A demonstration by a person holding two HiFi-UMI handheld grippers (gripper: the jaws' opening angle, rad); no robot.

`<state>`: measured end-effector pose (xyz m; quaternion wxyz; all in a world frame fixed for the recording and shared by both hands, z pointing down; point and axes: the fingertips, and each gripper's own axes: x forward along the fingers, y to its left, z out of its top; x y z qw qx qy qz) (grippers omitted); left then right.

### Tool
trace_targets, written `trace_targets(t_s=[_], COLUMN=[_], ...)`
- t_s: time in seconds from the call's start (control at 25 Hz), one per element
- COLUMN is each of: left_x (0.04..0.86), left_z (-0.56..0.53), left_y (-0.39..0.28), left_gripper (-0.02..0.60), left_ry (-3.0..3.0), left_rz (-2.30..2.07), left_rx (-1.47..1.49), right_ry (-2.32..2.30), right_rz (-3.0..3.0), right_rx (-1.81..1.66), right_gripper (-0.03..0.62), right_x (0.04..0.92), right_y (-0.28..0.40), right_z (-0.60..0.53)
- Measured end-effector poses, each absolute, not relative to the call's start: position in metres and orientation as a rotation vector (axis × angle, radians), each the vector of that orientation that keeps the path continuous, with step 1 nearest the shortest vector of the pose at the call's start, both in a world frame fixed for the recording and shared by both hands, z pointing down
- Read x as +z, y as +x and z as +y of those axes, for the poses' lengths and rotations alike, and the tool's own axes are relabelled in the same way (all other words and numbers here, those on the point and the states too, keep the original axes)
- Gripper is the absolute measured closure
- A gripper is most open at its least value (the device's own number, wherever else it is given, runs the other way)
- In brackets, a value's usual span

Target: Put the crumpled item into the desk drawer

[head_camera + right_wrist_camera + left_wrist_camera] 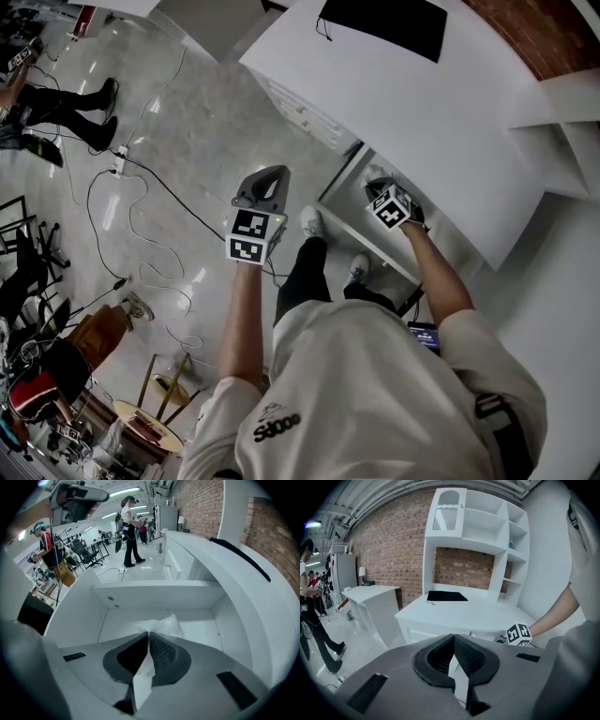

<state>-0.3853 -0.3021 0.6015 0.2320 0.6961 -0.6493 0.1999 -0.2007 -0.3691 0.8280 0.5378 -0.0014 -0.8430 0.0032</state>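
Observation:
The crumpled item [159, 624] is a white, wrinkled wad inside the open desk drawer [154, 595]. It sticks out just past the tips of my right gripper [148, 633], whose jaws are shut on its near edge. In the head view the right gripper [380, 187] reaches into the drawer [370, 242] under the white desk [403, 94]; the item is hidden there. My left gripper [270, 173] hangs in the air over the floor to the left of the drawer. Its jaws [453, 637] are shut with nothing between them.
A black cloth [384, 23] lies on the desk top, below a white shelf unit [487, 536] against a brick wall. Cables [141, 225] trail over the floor on the left. A second white table [370, 597], chairs and several people stand further off.

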Motion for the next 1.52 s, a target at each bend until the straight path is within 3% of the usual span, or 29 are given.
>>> trace_targets(t_s=[0.44,0.64,1.04,1.32,1.52], left_x=[0.609,0.605,0.592,0.564,0.527], left_z=[-0.293,-0.284,-0.275,-0.293,-0.302], left_y=[-0.376,-0.356,-0.337,-0.320,-0.287], left_gripper=[0.563,0.563,0.563,0.563,0.564], left_ry=[1.938,1.980,1.988,2.036,2.097], left_rz=[-1.741,-1.724,-1.742,-1.794,-1.846], left_rx=[0.567,0.559,0.544,0.539,0.534], right_ry=[0.144,0.220,0.356,0.571,0.688], right_rz=[-2.032,-2.035,-2.153,-2.276,-2.345], right_rx=[0.163,0.203,0.219,0.153,0.092], right_gripper=[0.576,0.464,0.462,0.573,0.588], right_x=[0.846,0.841,0.774,0.693,0.625], right_y=[-0.205,-0.198,-0.163,-0.123,-0.075], right_z=[-0.372,-0.372,-0.386,-0.422,-0.440])
